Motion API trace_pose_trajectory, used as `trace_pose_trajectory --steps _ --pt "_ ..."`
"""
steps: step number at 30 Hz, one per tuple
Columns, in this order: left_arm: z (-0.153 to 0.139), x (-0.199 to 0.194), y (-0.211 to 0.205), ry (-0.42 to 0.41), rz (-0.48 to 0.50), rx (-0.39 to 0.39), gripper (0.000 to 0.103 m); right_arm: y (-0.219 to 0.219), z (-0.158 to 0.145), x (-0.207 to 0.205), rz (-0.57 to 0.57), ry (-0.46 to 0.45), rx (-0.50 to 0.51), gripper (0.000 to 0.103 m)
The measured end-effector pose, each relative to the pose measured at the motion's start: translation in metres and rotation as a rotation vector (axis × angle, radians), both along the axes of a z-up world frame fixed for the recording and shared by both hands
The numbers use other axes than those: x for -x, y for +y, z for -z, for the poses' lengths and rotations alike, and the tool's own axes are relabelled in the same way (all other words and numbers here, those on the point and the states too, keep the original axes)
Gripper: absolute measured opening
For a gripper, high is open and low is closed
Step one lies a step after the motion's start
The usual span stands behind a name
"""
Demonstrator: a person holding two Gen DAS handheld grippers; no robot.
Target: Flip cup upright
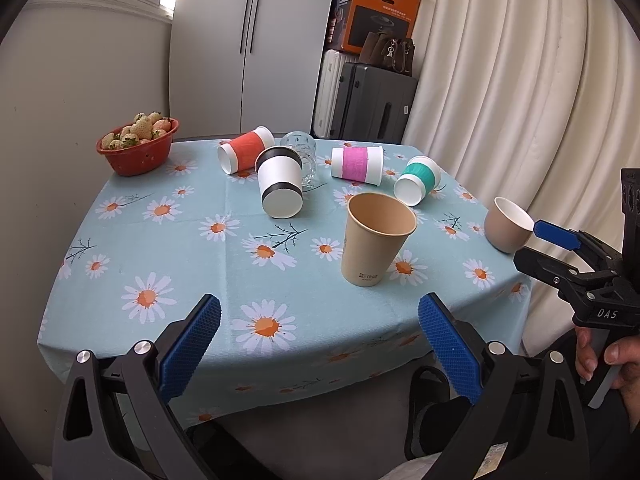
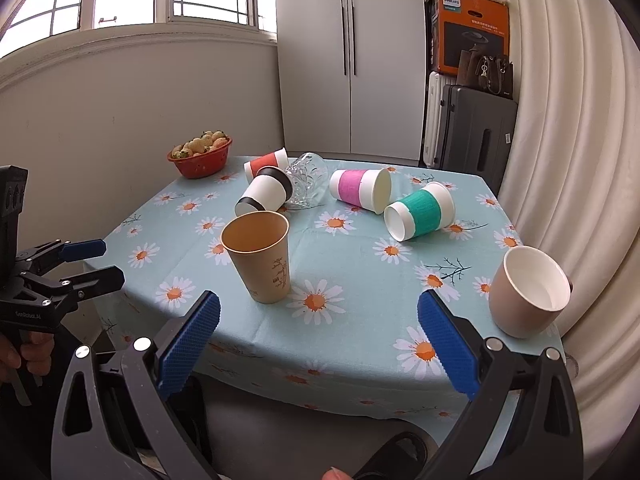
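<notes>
Several cups lie on their sides on the daisy tablecloth: a black-banded white cup (image 1: pixel 280 184) (image 2: pixel 264 194), an orange-sleeved cup (image 1: pixel 245 150) (image 2: pixel 266 163), a pink-sleeved cup (image 1: pixel 357 165) (image 2: pixel 361 189), a green-sleeved cup (image 1: pixel 416 180) (image 2: pixel 420 211) and a clear glass (image 1: pixel 301 156) (image 2: pixel 306 178). A tan paper cup (image 1: pixel 374 240) (image 2: pixel 262 256) and a beige cup (image 1: pixel 507 224) (image 2: pixel 528 292) stand upright. My left gripper (image 1: pixel 320 344) (image 2: pixel 98 262) is open and empty at the table's near edge. My right gripper (image 2: pixel 318 344) (image 1: pixel 528 246) is open and empty, near the beige cup.
A red bowl of strawberries (image 1: pixel 138 144) (image 2: pixel 200 156) sits at the table's far left corner. The round table (image 1: pixel 120 240) stands against the left wall. Curtains (image 1: pixel 520 100) hang on the right. Suitcases (image 1: pixel 372 100) and a white cabinet (image 1: pixel 248 40) stand behind.
</notes>
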State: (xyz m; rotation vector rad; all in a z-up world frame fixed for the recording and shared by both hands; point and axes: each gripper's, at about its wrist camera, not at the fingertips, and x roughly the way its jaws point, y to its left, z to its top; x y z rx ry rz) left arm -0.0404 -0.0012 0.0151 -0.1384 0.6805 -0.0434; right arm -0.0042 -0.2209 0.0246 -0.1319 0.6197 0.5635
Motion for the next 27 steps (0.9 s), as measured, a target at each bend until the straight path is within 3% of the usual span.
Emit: trace_pose_trajectory --steps 27 --pt "-0.0006 0.0012 0.0005 -0.005 -0.013 0.012 0.097 -0.0021 0.0017 -0.0051 0.035 0.012 0.004 0.098"
